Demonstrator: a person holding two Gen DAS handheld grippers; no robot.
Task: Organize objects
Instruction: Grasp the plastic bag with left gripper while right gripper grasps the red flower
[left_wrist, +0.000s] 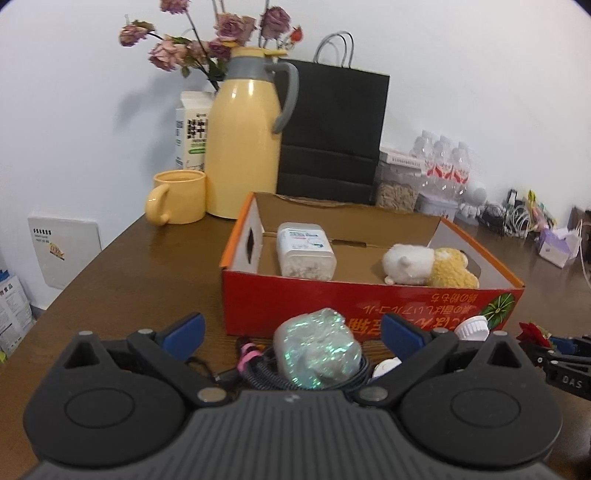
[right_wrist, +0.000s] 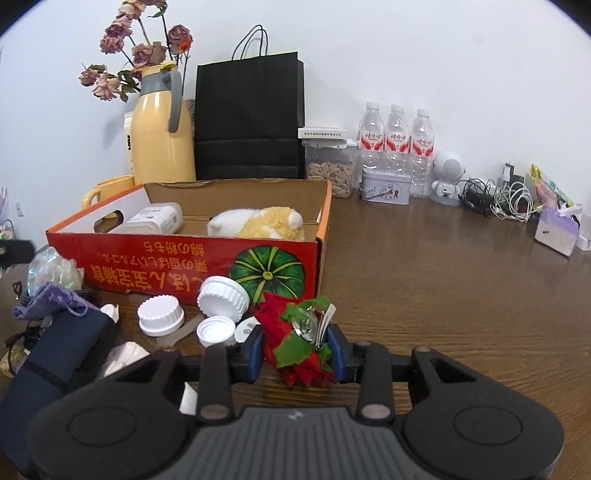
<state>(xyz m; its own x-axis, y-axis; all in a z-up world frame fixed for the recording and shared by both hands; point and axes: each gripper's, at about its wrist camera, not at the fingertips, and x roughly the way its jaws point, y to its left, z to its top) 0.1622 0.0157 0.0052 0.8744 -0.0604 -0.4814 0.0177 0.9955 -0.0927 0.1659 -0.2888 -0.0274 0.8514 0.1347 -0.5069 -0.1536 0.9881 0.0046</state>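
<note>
**Two grippers working beside one red box**

Seen from the left wrist, the left gripper is being held wide apart, its blue pads flanking a shiny wrapped bundle without touching it. The bundle is lying on a tangle of cables just in front of the red box. If the jaws are being shut low, a cable could be pinched along with the bundle and dragged; the slick wrap could also be squeezed out sideways.

Seen from the right wrist, the right gripper is being pressed onto a red and green fabric flower, which is being pinched between both pads on the table, near the box corner. Its soft petals are being gripped rather than a firm core, so it could be slipping free once lifted. White lids lying just beside it could be knocked during the lift.
</note>
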